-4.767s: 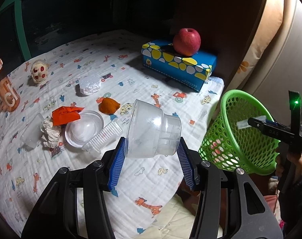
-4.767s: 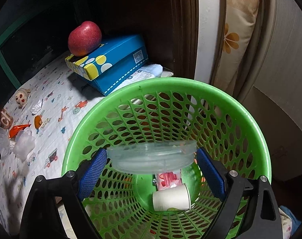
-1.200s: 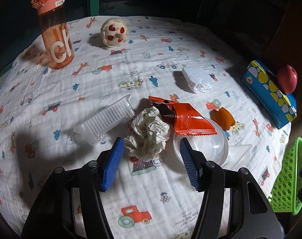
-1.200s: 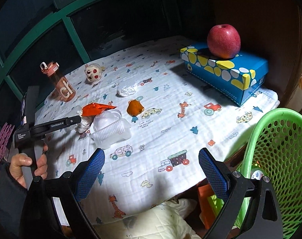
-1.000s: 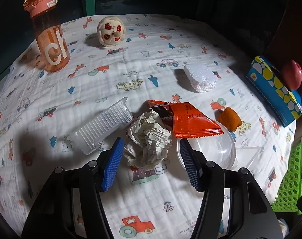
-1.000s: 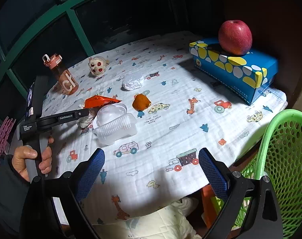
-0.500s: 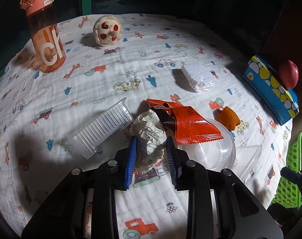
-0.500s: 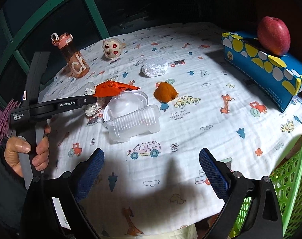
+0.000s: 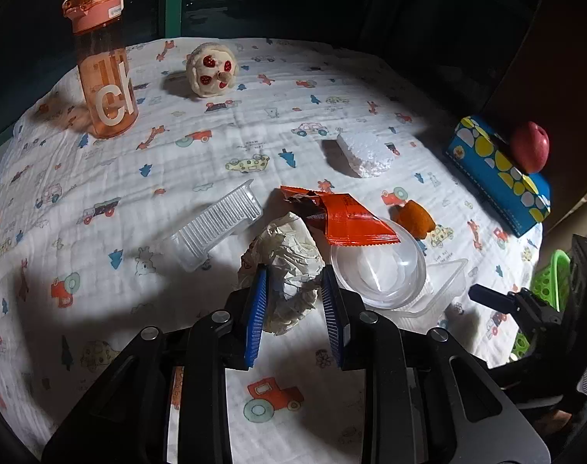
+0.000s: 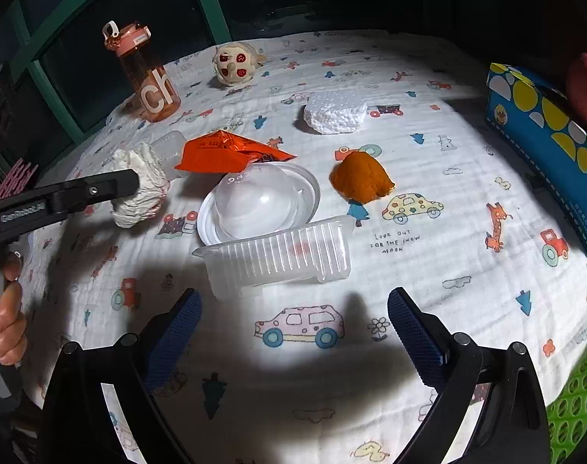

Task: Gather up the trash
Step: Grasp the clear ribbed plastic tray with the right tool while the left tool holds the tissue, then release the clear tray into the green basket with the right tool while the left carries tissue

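My left gripper point(image 9: 293, 294) is shut on a crumpled white paper ball point(image 9: 289, 263), which also shows in the right wrist view point(image 10: 142, 189). An orange wrapper point(image 9: 343, 218) lies on a clear dome lid point(image 9: 378, 270). Two ribbed clear trays lie near: one to the left point(image 9: 216, 224), one in front of my right gripper point(image 10: 282, 259). My right gripper point(image 10: 293, 328) is open and empty, just short of that tray. A white foam chunk point(image 10: 334, 112) and an orange peel point(image 10: 361, 179) lie farther back. The green basket point(image 9: 548, 286) is at the table's right edge.
An orange water bottle point(image 9: 102, 73) and a small plush toy point(image 9: 212, 69) stand at the back. A blue tissue box point(image 9: 498, 172) with a red apple point(image 9: 531, 147) sits at the right. The printed cloth point(image 9: 200, 147) covers the table.
My left gripper closed onto the paper ball. My right gripper left the basket and moved in over the table toward the ribbed tray.
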`<move>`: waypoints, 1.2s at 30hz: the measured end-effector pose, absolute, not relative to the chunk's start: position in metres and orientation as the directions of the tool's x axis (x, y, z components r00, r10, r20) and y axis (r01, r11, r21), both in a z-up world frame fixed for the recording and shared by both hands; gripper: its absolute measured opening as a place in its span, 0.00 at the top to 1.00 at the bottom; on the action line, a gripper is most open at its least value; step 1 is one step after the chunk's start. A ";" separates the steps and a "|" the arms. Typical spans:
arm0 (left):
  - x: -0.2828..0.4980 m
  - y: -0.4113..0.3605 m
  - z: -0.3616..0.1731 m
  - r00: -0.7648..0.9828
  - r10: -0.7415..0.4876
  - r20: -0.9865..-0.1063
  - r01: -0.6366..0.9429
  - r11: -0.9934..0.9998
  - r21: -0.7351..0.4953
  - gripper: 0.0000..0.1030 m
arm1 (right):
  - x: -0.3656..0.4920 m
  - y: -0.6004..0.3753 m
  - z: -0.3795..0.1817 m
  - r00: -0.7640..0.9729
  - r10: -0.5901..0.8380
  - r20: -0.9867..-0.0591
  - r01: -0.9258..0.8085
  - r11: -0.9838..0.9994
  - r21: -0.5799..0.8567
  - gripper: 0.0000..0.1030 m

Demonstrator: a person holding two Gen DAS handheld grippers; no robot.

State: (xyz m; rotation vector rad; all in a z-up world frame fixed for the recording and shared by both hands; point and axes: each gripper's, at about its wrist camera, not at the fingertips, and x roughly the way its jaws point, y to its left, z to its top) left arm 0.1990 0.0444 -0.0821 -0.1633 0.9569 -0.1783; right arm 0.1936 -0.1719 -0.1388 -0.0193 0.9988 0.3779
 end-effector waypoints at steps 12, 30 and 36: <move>0.191 0.050 -0.081 0.561 -0.228 -0.796 0.077 0.971 -0.225 0.74 | 0.213 -0.161 -0.149 0.488 0.286 -0.824 -0.342 0.932 0.121 0.11; 0.170 0.023 -0.060 0.575 -0.280 -0.769 0.141 0.960 -0.243 0.74 | 0.162 -0.192 -0.113 0.541 0.308 -0.782 -0.288 0.942 0.172 0.27; 0.159 0.000 -0.047 0.580 -0.312 -0.753 0.195 0.950 -0.243 0.74 | 0.138 -0.221 -0.094 0.588 0.270 -0.762 -0.229 0.960 0.163 0.27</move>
